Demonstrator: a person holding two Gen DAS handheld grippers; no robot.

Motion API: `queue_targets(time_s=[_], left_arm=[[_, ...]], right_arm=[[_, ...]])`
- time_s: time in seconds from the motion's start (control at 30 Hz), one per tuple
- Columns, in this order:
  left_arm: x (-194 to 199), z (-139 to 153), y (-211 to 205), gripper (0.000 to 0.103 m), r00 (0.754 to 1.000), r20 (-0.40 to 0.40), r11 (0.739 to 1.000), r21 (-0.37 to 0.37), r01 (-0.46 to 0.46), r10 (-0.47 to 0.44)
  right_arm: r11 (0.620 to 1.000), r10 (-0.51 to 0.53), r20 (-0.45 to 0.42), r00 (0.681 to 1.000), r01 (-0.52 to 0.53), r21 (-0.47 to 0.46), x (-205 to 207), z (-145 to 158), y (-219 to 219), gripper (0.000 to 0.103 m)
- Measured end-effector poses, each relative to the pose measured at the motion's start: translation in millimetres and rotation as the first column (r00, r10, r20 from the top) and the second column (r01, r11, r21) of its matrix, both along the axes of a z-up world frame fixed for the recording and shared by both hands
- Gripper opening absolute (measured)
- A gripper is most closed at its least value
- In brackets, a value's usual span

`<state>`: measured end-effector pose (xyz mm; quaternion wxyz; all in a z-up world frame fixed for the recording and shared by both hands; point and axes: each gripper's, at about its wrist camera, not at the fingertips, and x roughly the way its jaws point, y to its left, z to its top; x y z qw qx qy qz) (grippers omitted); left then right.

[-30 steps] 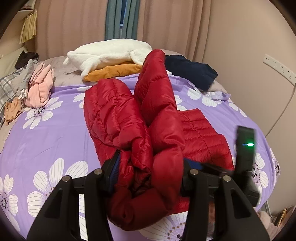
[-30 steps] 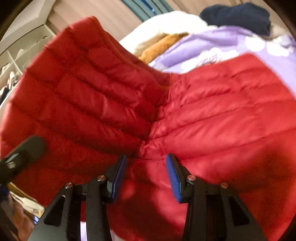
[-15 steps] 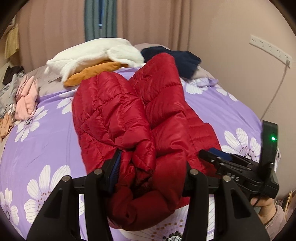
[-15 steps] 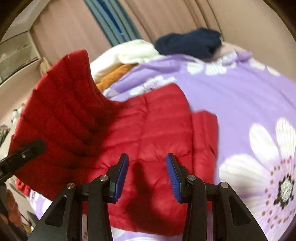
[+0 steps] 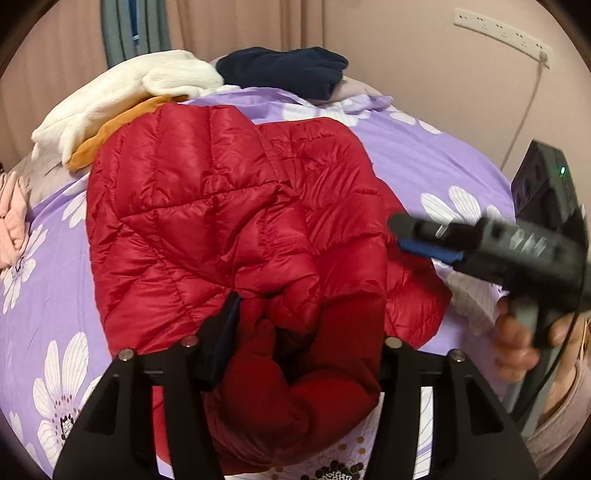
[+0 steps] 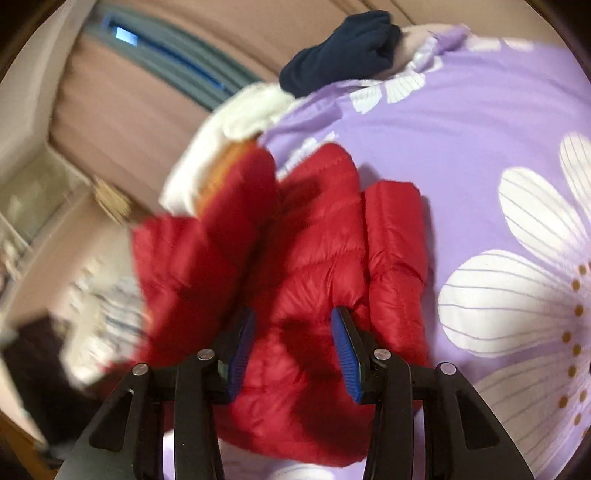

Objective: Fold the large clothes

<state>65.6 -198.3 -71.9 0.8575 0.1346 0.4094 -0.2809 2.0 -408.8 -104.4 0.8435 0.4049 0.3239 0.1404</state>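
A red quilted puffer jacket point(image 5: 229, 221) lies bunched on the purple flowered bedspread point(image 5: 424, 162). My left gripper point(image 5: 306, 332) holds a thick bunched wad of the jacket between its jaws near the bed's front edge. My right gripper point(image 6: 291, 347) is open and empty, hovering just above the jacket's right part point(image 6: 314, 251). It also shows at the right of the left wrist view point(image 5: 424, 236), beside the jacket, held in a hand.
A white fluffy garment point(image 5: 122, 96), an orange one point(image 5: 110, 136) and a dark navy one point(image 5: 284, 70) lie at the head of the bed. Pink clothes point(image 5: 13, 218) lie at the left. A wall with a power strip point(image 5: 502, 27) stands on the right.
The raised sleeve has come down flat onto the jacket's body. My right gripper has let go of the jacket and drawn back to the right. My left gripper keeps its hold.
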Motion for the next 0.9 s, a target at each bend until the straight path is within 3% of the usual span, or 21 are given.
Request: queue_targets(time_s=[0.03, 0.13, 0.27, 0.37, 0.4, 0.43, 0.57, 0.63, 0.73, 0.9], left_arm=[[-0.6, -0.2, -1.7, 0.055, 1.000, 0.003, 1.000, 0.006, 0.006, -0.006], [-1.4, -0.7, -5.6, 0.061, 1.000, 0.002, 1.000, 0.008, 0.023, -0.023], [-3.1, -0.7, -9.3, 0.063, 0.999, 0.003, 0.999, 0.018, 0.033, -0.033], [-4.4, 0.4, -9.8, 0.064, 0.999, 0.000, 0.999, 0.022, 0.038, -0.038], [-4.9, 0.4, -10.2, 0.065, 0.999, -0.002, 0.999, 0.021, 0.039, -0.039], [-5.0, 1.2, -10.2, 0.067, 0.999, -0.006, 0.999, 0.017, 0.041, -0.041], [-9.7, 10.0, -8.9, 0.070, 0.999, -0.013, 0.999, -0.012, 0.046, -0.046], [-14.9, 20.3, -5.8, 0.071, 0.998, -0.018, 0.997, -0.052, 0.061, -0.062], [-21.8, 39.5, 3.5, 0.074, 0.995, -0.040, 0.986, -0.141, 0.088, -0.095], [-23.9, 67.2, 26.0, 0.076, 0.988, -0.082, 0.945, -0.310, 0.100, -0.131]], right_arm=[[0.999, -0.001, 0.016, 1.000, 0.000, 0.047, -2.6, 0.0, -5.7, 0.052], [0.994, 0.023, 0.048, 0.999, -0.028, 0.107, -3.0, 4.8, -10.4, 0.056], [0.990, 0.095, 0.076, 0.993, -0.102, 0.092, 9.1, 21.1, 7.4, 0.056], [0.992, 0.121, 0.051, 0.991, -0.122, 0.026, 27.4, 28.1, 19.3, 0.053], [0.993, 0.121, 0.038, 0.992, -0.121, -0.016, 33.5, 30.5, 23.7, 0.032], [0.991, 0.127, 0.038, 0.991, -0.126, -0.043, 37.4, 31.8, 26.5, 0.017], [0.976, 0.120, 0.053, 0.991, -0.108, -0.188, 35.9, 41.4, 33.7, 0.008], [0.971, 0.098, 0.101, 0.990, -0.072, -0.229, 24.8, 49.0, 34.1, 0.007], [0.982, 0.048, 0.128, 0.991, -0.023, -0.186, 23.7, 44.6, 19.4, 0.006], [0.994, -0.030, -0.010, 0.999, 0.029, -0.101, 29.8, -1.6, -2.2, 0.006]])
